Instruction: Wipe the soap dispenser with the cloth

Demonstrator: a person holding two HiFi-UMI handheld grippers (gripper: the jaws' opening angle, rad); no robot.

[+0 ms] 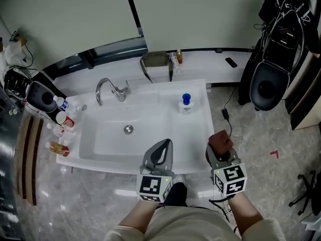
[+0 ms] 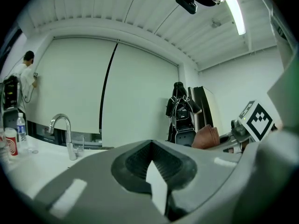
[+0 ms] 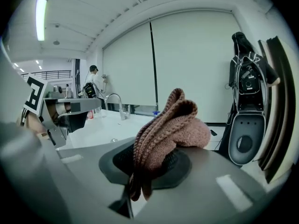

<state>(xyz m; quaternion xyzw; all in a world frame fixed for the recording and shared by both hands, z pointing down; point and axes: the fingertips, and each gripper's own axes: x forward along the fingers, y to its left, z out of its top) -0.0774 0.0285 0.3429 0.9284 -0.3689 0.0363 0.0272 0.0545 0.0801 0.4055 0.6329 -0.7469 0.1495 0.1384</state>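
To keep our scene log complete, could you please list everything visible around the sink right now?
sink: one, white, centre, in front of the person
faucet: one, chrome, back left of the sink
soap dispenser: one, clear with a blue cap, back right of the sink deck
small containers: several, red, white and clear, at the sink's left edge
backpack: one, black, upper right by the wall
cloth: one, brown knit, bunched in the right gripper's jaws
left gripper: one, grey, jaws together and empty, over the sink's near edge
right gripper: one, grey, shut on the cloth, beside the sink's near right corner
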